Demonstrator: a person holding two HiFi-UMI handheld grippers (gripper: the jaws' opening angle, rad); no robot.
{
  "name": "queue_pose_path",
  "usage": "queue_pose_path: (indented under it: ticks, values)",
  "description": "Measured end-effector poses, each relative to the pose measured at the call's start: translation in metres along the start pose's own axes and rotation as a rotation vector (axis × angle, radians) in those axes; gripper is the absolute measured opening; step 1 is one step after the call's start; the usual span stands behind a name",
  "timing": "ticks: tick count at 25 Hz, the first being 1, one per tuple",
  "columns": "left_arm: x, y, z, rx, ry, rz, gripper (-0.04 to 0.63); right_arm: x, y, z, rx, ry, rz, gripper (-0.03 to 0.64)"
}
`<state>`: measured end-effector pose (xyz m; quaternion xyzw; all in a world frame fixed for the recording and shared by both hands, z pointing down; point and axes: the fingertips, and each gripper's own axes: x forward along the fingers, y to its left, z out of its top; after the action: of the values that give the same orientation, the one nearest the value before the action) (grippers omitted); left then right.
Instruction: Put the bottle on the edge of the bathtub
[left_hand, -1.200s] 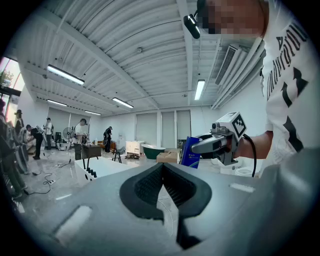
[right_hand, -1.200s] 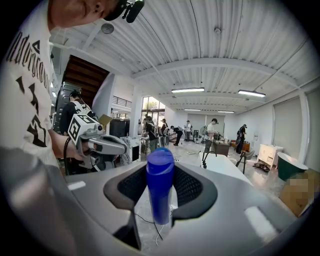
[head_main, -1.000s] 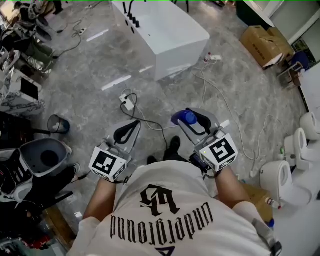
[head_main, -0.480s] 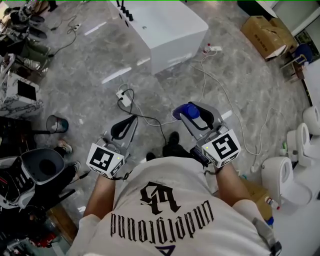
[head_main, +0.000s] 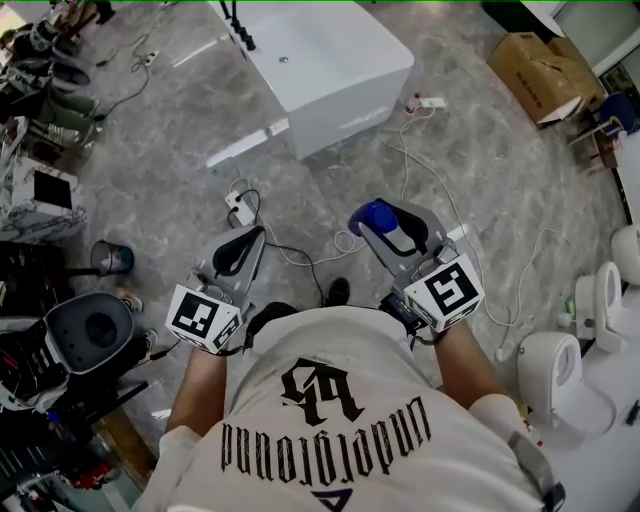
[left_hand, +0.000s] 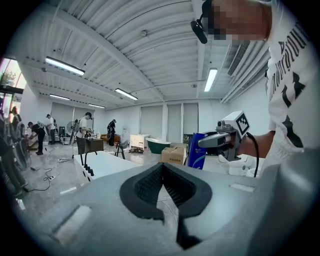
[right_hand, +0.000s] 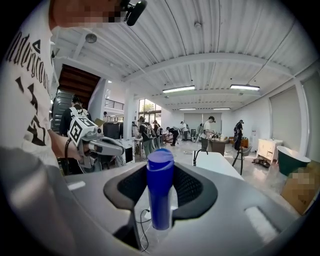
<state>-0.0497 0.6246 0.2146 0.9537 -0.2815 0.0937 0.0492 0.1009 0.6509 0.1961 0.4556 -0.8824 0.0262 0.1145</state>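
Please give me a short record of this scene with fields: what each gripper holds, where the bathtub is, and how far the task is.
right gripper: shut on the blue bottle, which stands upright between its jaws
left gripper: shut, nothing between its jaws
bathtub: white, farther ahead, apart from both grippers
task state: the bottle is not yet on the bathtub edge

- right gripper (head_main: 386, 221) clamped on blue bottle (head_main: 376, 215), over the floor
- left gripper (head_main: 250, 238) tips together, nothing in it
- white bathtub (head_main: 350, 100) ahead, well apart from both
- power strip (head_main: 240, 204) and cables on the floor between
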Motion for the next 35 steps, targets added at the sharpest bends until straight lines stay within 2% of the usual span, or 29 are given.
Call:
queue_pose_path:
  ticks: [6,10,20,27,33,35]
  values:
    - [0.035,0.014,-0.002,-0.008,0.008,0.013,0.006,0.015,-0.044,-0.005,0.016,0.008,0.007,0.152]
    - [0.057,0.038,-0.002,-0.035,0.018,0.025,0.006,0.036,-0.067,-0.008,0.025,0.016,0.008,0.152]
    - [0.121,0.108,0.003,-0.049,-0.006,-0.041,0.006,0.095,-0.116,-0.003,0.022,0.054,-0.026,0.152]
    - [0.144,0.205,0.008,-0.06,-0.012,-0.067,0.006,0.186,-0.144,0.012,0.039,0.078,-0.053,0.153]
    - [0.138,0.315,0.028,-0.061,-0.039,-0.057,0.006,0.273,-0.157,0.035,0.047,0.109,-0.092,0.153]
    - [0.138,0.339,0.034,-0.065,-0.053,-0.058,0.006,0.292,-0.16,0.044,0.034,0.106,-0.099,0.153]
